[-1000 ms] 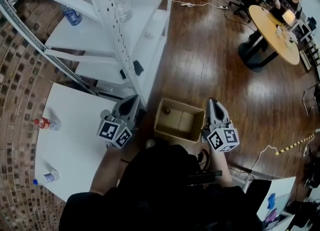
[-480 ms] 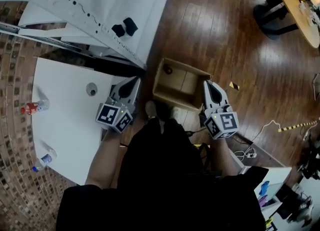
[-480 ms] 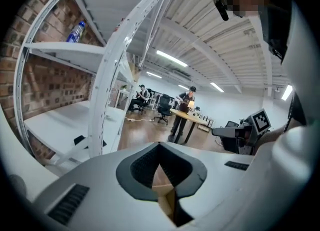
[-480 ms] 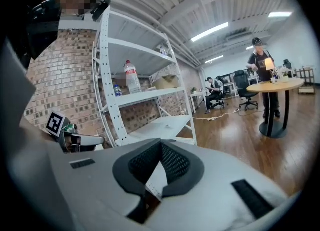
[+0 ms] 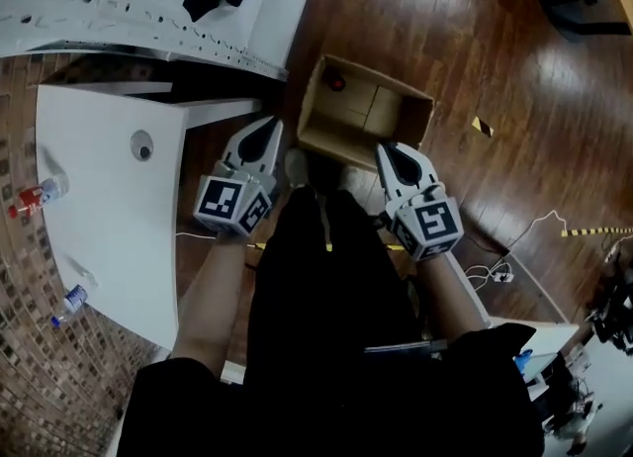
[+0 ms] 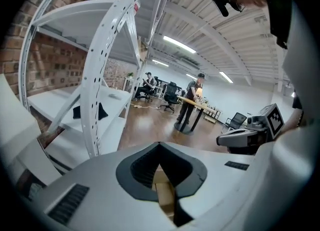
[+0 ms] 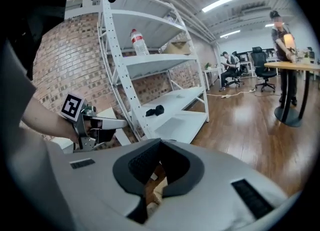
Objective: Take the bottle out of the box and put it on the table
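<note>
**Both claws at the box, bottle not yet touched**

On the left, the white rectangular table [image 5: 109,218] carries two small clear plastic bottles along its left edge, one red-labelled [image 5: 35,195] and one blue-capped [image 5: 67,301]. It also has one round grey fitting [image 5: 141,145]. Just right of the table is the grey left gripper [image 5: 269,129], its jaws pressed together with nothing between them.

Next comes the one open brown cardboard box [image 5: 420,109] on the wooden floor. In its far left corner sits a single small dark round thing with a red centre [image 5: 336,80]. This is probably the task's bottle seen from above, though it is too small to be sure. The grey right gripper [image 5: 388,153] is at the box's near right corner, its jaws likewise together and empty.

I judge the step in hand to be the reach toward the box, with no grasp begun. The next move calls for one claw to open and go down into that far left corner. It must then close round the bottle, lift it clear of the cardboard walls and carry it left to a bare part of the table.

The count is two grippers, one box with one item inside, and two bottles on the table.
</note>
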Available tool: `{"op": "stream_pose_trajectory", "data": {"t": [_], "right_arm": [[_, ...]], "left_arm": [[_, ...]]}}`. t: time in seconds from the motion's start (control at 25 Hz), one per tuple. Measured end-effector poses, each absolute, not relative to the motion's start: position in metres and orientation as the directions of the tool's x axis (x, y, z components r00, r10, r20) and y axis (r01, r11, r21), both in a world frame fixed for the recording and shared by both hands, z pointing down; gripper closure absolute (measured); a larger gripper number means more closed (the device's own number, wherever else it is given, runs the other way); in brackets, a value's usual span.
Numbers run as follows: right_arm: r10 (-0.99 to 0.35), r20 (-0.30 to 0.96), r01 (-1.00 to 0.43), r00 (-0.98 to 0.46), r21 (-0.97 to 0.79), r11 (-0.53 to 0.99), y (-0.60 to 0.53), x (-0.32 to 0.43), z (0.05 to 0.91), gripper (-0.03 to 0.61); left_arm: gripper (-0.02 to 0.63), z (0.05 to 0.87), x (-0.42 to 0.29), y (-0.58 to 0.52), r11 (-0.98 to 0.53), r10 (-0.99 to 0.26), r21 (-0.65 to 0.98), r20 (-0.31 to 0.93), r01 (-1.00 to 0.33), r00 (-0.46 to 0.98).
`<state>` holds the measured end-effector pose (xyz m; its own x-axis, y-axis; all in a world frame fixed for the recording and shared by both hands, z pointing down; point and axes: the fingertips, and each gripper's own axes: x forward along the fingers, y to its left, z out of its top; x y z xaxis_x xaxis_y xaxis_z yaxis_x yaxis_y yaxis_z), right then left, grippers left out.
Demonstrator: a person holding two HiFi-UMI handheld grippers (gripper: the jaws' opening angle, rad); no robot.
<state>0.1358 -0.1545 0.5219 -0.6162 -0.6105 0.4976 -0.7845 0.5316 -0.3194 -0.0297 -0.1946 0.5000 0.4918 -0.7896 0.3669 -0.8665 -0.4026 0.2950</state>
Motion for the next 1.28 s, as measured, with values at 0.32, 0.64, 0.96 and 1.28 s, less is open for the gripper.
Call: {"op": "stream_pose_trajectory", "data": {"t": [0.32,0.64,0.96,1.28], "right_arm": [[-0.586,0.515,-0.773,-0.626,-0.312,0.552,-0.169,0.138,0.596,0.575],[-0.566,0.541,-0.769,-0.622,-0.289,0.570,-0.190,0.123,0.777,0.575],[-0.648,0.495,-0.795,-0.579,-0.167,0.583,-0.256,0.123,0.922,0.566],[-0.559,0.573,-0.755,-0.599,-0.170,0.634,-0.264,0.106,1.041,0.475]], "left_arm": [[0.614,0.602,-0.024,-0.197,-0.360,-0.754,0.316,0.456,-0.878,0.473],[0.612,0.775,-0.035,-0.211,-0.400,-0.696,0.295,0.517,-0.867,0.497],[0.458,0.957,-0.032,-0.236,-0.444,-0.600,0.256,0.628,-0.859,0.496],[0.545,0.981,-0.024,-0.233,-0.456,-0.555,0.385,0.582,-0.802,0.594]]}}
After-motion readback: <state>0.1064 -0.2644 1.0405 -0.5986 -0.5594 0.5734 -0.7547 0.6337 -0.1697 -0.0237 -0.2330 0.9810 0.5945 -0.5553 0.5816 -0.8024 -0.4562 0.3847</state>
